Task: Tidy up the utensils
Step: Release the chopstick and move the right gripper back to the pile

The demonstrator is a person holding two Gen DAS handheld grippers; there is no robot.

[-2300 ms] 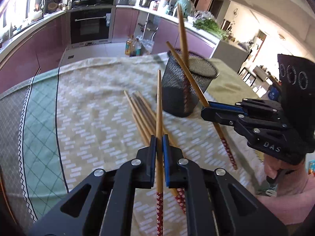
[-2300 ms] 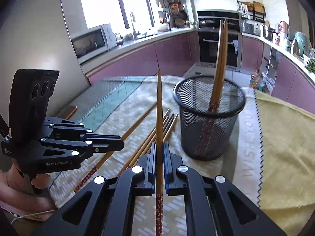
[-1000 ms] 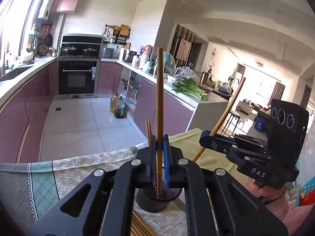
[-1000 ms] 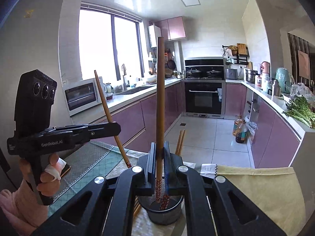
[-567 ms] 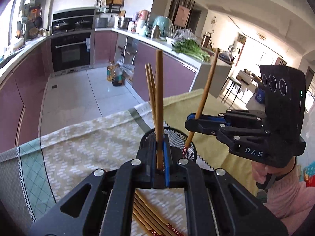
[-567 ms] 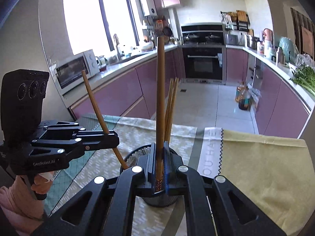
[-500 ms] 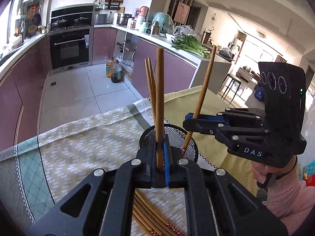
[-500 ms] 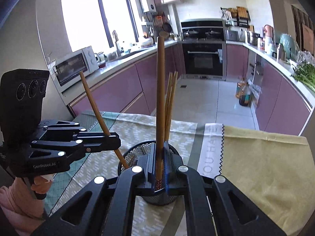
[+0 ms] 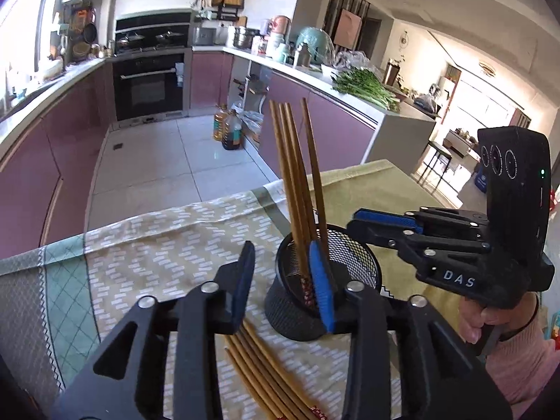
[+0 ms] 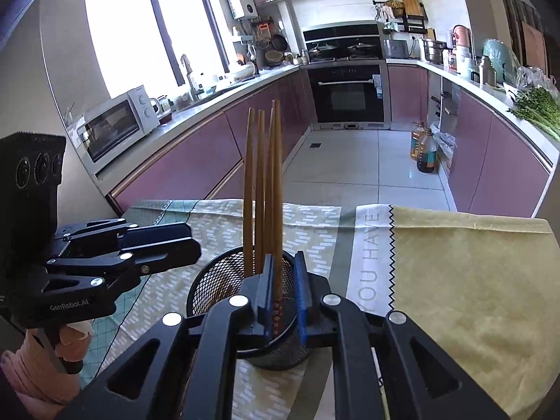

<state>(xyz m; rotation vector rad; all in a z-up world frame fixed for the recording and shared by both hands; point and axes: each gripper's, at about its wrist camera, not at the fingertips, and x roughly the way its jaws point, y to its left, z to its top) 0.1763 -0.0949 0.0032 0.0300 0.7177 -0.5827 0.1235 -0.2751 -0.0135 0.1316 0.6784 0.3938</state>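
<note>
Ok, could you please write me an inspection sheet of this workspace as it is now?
Surface: patterned tablecloth, lying flat.
Job's things: four chopsticks stand in the mesh holder; loose chopsticks lie on the cloth in front of it.
Clutter: nothing seen.
Tools: left tool open, empty; right tool slightly open, one standing chopstick between its jaws; both have just been opening.
Cables: nothing seen.
Surroundings: kitchen; oven, microwave, greens on the counter, oil bottles on the floor.
</note>
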